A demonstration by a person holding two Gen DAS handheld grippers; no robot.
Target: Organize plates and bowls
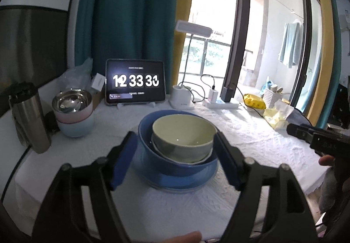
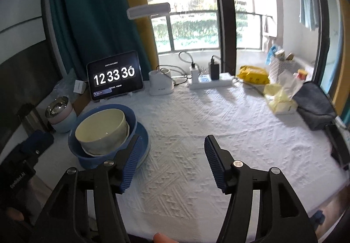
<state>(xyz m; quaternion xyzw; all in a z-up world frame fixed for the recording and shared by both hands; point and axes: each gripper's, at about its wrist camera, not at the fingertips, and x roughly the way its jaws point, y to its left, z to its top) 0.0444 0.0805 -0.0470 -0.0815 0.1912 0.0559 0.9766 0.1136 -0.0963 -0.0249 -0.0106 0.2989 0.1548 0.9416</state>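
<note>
Bowls stood nested on the white cloth (image 2: 196, 116): a pale green bowl (image 1: 182, 133) sat tilted inside a white bowl (image 1: 159, 151), of which only the rim showed, and both sat in a blue bowl (image 1: 172, 164) that rested on a blue plate (image 1: 181, 184). In the right wrist view this stack lay at the left side of the table, in front of the tablet (image 2: 114, 75) with its clock face.

Left gripper (image 1: 175, 159) had its fingers (image 1: 121, 162) spread on either side of the blue bowl, pads clear of its wall, gripping nothing. Right gripper (image 2: 171, 162) had its fingers (image 2: 215, 164) wide apart over bare cloth, nothing between them; its left pad stood just in front of the plate's rim, and contact could not be told.

Behind the stack to the left stood a steel bowl (image 1: 72, 97) in two pastel ones, and a steel flask (image 1: 29, 117) beside them. A lamp (image 1: 182, 98), a power strip (image 2: 211, 82) and a yellow packet (image 2: 253, 74) lined the far edge.
</note>
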